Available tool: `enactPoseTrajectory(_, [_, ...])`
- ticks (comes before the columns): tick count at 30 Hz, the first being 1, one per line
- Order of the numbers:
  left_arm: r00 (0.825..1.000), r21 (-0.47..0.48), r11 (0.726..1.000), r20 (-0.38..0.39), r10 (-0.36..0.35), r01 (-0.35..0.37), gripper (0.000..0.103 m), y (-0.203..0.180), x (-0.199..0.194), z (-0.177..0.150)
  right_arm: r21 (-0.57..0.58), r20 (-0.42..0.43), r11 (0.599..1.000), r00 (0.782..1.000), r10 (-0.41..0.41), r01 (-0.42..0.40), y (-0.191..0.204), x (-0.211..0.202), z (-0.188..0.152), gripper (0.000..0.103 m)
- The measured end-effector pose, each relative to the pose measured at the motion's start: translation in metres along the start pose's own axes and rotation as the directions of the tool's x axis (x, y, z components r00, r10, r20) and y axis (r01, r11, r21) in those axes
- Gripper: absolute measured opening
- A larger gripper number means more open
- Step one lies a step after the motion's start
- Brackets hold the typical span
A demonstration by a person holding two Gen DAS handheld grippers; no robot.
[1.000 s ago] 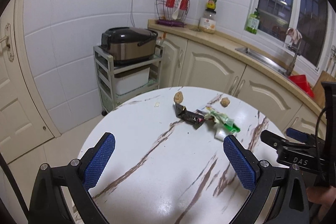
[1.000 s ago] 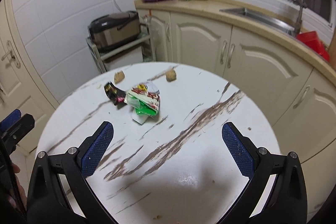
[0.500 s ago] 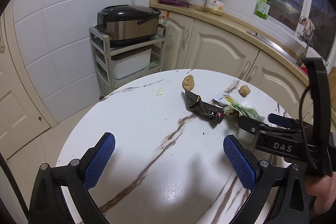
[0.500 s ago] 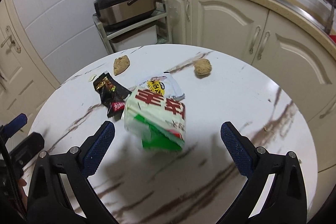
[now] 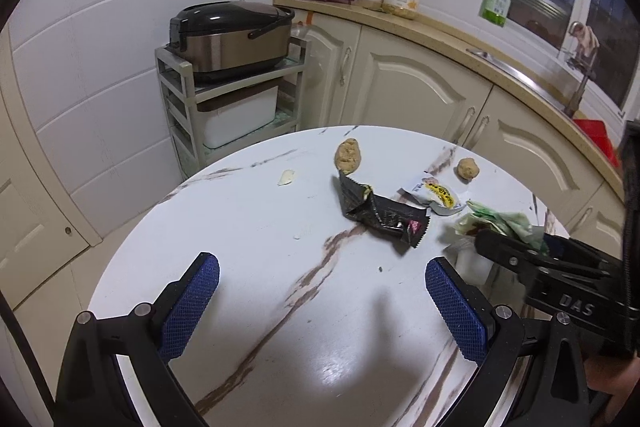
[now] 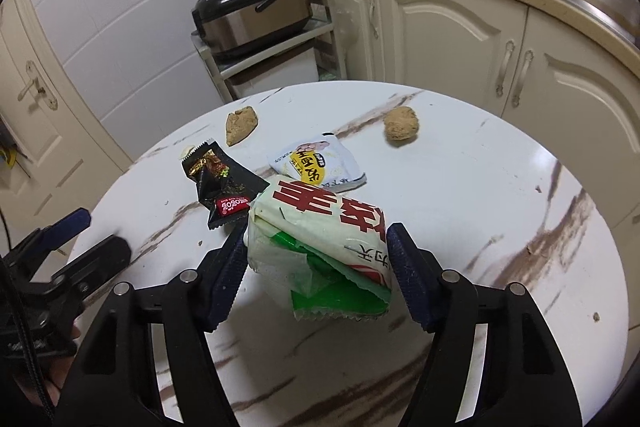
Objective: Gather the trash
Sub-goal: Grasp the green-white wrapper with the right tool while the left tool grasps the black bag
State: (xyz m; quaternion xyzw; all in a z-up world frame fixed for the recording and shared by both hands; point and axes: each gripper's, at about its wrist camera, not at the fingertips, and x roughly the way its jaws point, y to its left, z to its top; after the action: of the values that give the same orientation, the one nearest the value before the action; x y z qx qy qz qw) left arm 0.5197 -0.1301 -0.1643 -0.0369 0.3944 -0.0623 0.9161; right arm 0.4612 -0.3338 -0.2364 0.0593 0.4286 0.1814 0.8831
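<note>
A: Largest first, we see the round tabletop (image 6: 500, 187), white with brown veins, and on it the trash. Where does the green-and-white bag (image 6: 320, 247) lie?

B: Between the blue pads of the right claw (image 6: 316, 275), near the tabletop's middle. Its long axis runs roughly across the gap, pad to pad. The jaws have just been closing, with the bag between them; the left pad meets the bag's crumpled edge and the right pad stands at its far corner. We judge this a grasp forming, not yet firm.

A: And the left claw (image 5: 322, 301)?

B: Released, wide, with bare tabletop between its pads. The black wrapper (image 5: 380, 211) lies ahead of it and to its right, nearer this claw than the right one.

A: Smaller items?

B: A yellow-and-white packet (image 6: 316, 167) just behind the bag, two brown lumps (image 6: 402, 123) (image 6: 240, 125) farther back, and a pale scrap (image 5: 286, 177).

A: What stays unclear?

B: The bag's underside is hidden, so we cannot tell whether it rests on the tabletop or is lifted. No bin shows.
</note>
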Motion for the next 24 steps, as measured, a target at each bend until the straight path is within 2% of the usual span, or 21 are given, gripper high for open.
enactPoseTrajectory(8, [0.999,0.046,0.999,-0.031,0.010,-0.009,0.102,-0.025,0.033,0.002,0.024,0.033,1.000,0.999,0.000,-0.001,-0.017,-0.028,-0.008,0.066])
enactPoseTrajectory(19, [0.994,0.107,0.992,-0.082,0.072,-0.063,0.102,-0.047,0.091,0.022,0.053,0.024,0.999,1.000,0.009,-0.010,-0.035,-0.029,-0.019,0.065])
enactPoseTrajectory(22, [0.993,0.109,0.994,-0.117,0.032,-0.019,0.089,-0.048,0.108,0.028,0.060,0.025,0.998,1.000,0.012,-0.014,-0.038,-0.029,-0.020,0.065])
enactPoseTrajectory(23, [0.994,0.120,0.993,-0.108,0.032,-0.019,0.076,-0.051,0.109,0.029,0.062,0.024,0.998,1.000,0.011,-0.012,-0.039,-0.028,-0.020,0.065])
enactPoseTrajectory(24, [0.995,0.138,0.990,-0.094,0.027,-0.014,0.057,-0.054,0.109,0.029,0.061,0.023,0.998,1.000,0.011,-0.012,-0.040,-0.028,-0.021,0.065])
